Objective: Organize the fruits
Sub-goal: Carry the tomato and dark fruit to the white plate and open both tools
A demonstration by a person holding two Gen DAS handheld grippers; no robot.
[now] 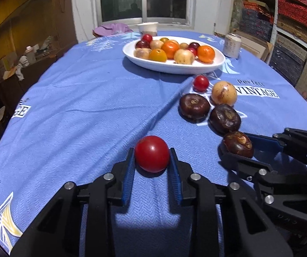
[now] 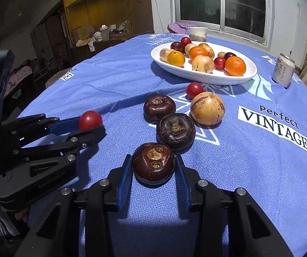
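Observation:
My left gripper is shut on a red tomato that rests on the blue tablecloth; it also shows in the right wrist view. My right gripper is shut on a dark brown round fruit, seen from the left wrist view too. Two more dark brown fruits, a yellow speckled fruit and a small red tomato lie in a row beyond it. A white oval plate holds several oranges, tomatoes and yellow fruits.
A drink can stands right of the plate. A white cup and a purple cloth sit at the table's far edge by the window. Shelves of boxes stand at the right; cluttered furniture at the left.

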